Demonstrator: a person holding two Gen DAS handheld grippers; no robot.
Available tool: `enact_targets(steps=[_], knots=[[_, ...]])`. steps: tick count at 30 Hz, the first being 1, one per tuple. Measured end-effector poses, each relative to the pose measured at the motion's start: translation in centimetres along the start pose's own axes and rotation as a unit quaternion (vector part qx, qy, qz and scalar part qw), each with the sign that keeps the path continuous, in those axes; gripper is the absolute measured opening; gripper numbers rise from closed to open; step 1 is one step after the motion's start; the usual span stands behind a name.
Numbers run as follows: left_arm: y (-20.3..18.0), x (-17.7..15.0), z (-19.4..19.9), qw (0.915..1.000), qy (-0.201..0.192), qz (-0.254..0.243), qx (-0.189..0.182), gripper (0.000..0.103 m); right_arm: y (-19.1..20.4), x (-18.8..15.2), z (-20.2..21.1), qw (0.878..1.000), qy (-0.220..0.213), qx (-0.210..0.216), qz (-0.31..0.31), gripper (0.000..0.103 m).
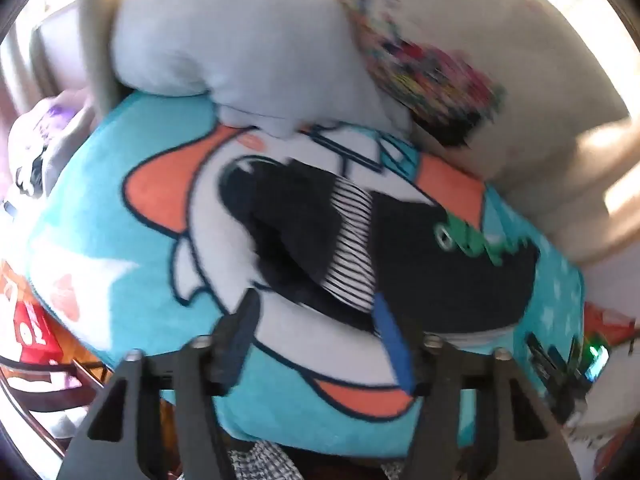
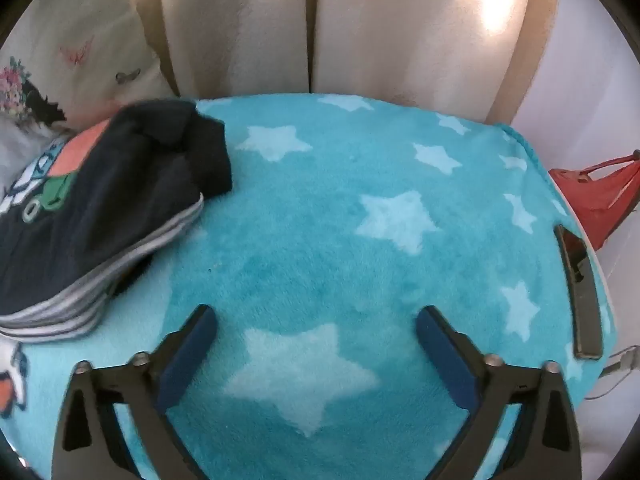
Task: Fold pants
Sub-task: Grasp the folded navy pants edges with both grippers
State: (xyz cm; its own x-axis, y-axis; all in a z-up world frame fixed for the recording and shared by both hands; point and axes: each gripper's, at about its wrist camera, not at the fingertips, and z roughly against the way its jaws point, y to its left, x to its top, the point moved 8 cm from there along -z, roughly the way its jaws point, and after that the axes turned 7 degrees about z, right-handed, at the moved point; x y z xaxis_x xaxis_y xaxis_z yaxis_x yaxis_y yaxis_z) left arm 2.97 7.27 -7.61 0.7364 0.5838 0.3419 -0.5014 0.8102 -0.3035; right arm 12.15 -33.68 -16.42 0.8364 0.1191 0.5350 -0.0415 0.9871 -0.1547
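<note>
The dark navy pants (image 1: pixel 420 264) lie bunched on a turquoise blanket (image 1: pixel 132 288), with a striped white band and a green print showing. My left gripper (image 1: pixel 316 312) hovers just in front of them, jaws open and empty; the view is motion-blurred. In the right wrist view the pants (image 2: pixel 104 200) lie folded over at the left, striped waistband toward me. My right gripper (image 2: pixel 316 320) is open and empty over the bare starred blanket (image 2: pixel 360 208), to the right of the pants.
A grey garment (image 1: pixel 240 48) and a white cushion with a colourful print (image 1: pixel 432 68) lie behind the pants. A dark phone-like bar (image 2: pixel 580 292) lies at the blanket's right edge. A red item (image 2: pixel 592 200) is beyond it. Beige sofa cushions (image 2: pixel 360 28) stand behind.
</note>
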Motion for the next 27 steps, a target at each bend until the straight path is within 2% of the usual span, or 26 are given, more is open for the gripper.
enact_targets(steps=[2,4,7,10,16,19,20,21,22,23,27], knots=[[1.0,0.7,-0.8,0.9998,0.01,0.015,-0.013,0.07,-0.5,1.1,1.8,0.999,-0.021,0.034,-0.024,0.093],[1.9,1.0,-2.1,0.9993,0.015,0.025,-0.025,0.07,0.1,2.6,3.0,0.994,-0.034,0.092,-0.041,0.093],[2.5,1.8,-4.9,0.998,0.037,0.036,-0.037,0.071,2.1,4.4,2.4,0.982,-0.019,0.177,-0.069,0.093],[2.3,2.4,-6.9,0.9978,0.045,0.028,-0.04,0.071,4.2,5.4,0.6,0.966,0.004,0.237,-0.102,0.087],[0.9,3.8,-10.7,0.9982,0.052,-0.028,-0.007,0.071,8.2,7.7,-2.6,0.955,0.034,0.267,-0.121,0.082],[0.3,3.5,-12.4,0.9957,0.073,-0.055,0.019,0.071,9.4,8.3,-3.5,0.962,0.036,0.242,-0.117,0.081],[-0.4,3.5,-12.2,0.9955,0.066,-0.066,0.016,0.054,9.7,8.6,-3.5,0.963,0.039,0.238,-0.118,0.063],[-0.9,3.4,-12.1,0.995,0.074,-0.068,0.002,0.029,10.1,8.9,-3.7,0.963,0.043,0.239,-0.121,0.044],[-1.3,3.2,-11.8,0.9947,0.081,-0.064,-0.005,0.025,10.5,9.0,-3.9,0.955,0.062,0.259,-0.129,0.028],[-1.5,3.2,-11.3,0.9949,0.079,-0.062,-0.009,0.024,10.3,8.9,-3.8,0.952,0.07,0.266,-0.137,0.027],[-1.7,2.9,-8.6,0.9957,0.07,-0.048,-0.037,0.024,9.8,9.4,-1.2,0.947,0.05,0.282,-0.148,0.025]])
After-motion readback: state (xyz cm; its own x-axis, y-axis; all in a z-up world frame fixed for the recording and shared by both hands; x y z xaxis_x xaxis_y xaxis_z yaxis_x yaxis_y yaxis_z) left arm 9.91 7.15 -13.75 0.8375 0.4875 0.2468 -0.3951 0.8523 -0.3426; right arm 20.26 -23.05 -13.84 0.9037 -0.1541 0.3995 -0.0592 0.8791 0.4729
